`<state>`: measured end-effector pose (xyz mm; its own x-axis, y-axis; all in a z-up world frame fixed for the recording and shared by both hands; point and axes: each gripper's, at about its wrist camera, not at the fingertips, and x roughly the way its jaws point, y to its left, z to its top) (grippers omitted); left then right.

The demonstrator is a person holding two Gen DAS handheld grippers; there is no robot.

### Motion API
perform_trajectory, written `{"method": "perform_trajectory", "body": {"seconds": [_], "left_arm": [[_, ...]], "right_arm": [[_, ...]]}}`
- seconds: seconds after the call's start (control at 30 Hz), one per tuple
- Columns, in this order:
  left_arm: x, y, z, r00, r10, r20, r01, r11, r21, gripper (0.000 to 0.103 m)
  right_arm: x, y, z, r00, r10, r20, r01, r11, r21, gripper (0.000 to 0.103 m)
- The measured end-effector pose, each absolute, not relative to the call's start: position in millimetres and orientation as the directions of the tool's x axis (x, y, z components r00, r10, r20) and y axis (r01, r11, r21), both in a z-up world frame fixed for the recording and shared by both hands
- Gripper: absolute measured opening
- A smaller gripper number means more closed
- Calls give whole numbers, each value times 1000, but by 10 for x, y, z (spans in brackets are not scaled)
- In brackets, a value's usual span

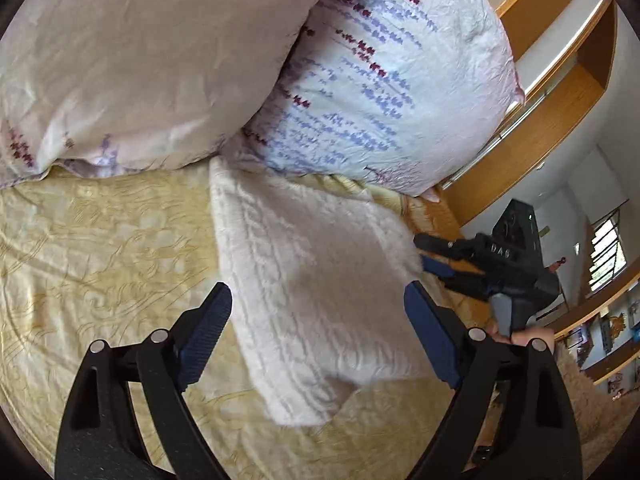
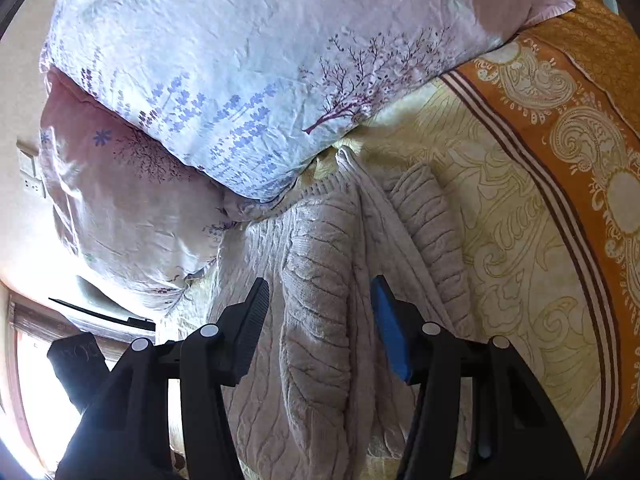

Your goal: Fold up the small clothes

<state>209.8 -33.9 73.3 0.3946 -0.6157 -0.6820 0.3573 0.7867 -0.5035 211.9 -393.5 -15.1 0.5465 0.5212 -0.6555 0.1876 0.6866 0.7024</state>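
— On the bed [image 1: 100, 240], what's there?
— Cream knitted sweater [image 1: 312, 280], lying across the yellow patterned sheet, far end tucked just under the pillows. Blurred in the left view, sharper in the right [image 2: 320, 300], with ribbed folds running near to far.
— And the pillows?
— Two. Plain pinkish pillow [image 1: 140, 60] at far left, flowered pillow [image 1: 384, 80] leaning over it to the right; both seen again from the right wrist, flowered pillow [image 2: 260, 60] on top.
— Left tongs?
— Left tongs [image 1: 318, 340] spread wide, hanging over the near part of the sweater, one finger to each side of the cloth. Nothing clamped; whether touching the knit, cannot tell.
— Right tongs?
— Right tongs [image 2: 320, 328] parted too, about halfway, astride a raised fold of the sweater, black finger [image 2: 248, 332] on the left, blue pad on the right. Not closed on the fold. From the left wrist, seen again as right tongs [image 1: 424, 254] at the right edge of the sweater, tips right against the cloth.
— Anything else?
— Orange patterned border [image 2: 580, 140] along the right side of the bed. Wooden shelves [image 1: 560, 80] on the far wall.
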Motion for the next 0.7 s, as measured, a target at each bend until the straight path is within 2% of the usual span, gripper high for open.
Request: {"method": "perform_trajectory", "body": {"seconds": [0.23, 0.27, 0.33, 0.37, 0.7], "left_arm": [[1964, -255, 419, 324, -601, -730, 290, 798, -529, 88], [1957, -262, 410, 320, -597, -736, 294, 801, -522, 88], [1936, -273, 414, 319, -592, -740, 304, 803, -512, 90], [1933, -272, 419, 320, -593, -739, 309, 803, -510, 91], [1907, -325, 484, 367, -584, -724, 336, 809, -483, 92]], "right_arm": [[2180, -3894, -340, 500, 539, -678, 209, 685, 698, 56], [2190, -3888, -354, 495, 536, -684, 212, 689, 693, 53], [2238, -3847, -345, 497, 519, -695, 207, 707, 676, 36], [2235, -3837, -311, 507, 531, -679, 188, 701, 688, 18], [2217, -3718, 436, 660, 431, -615, 47, 794, 607, 16]]}}
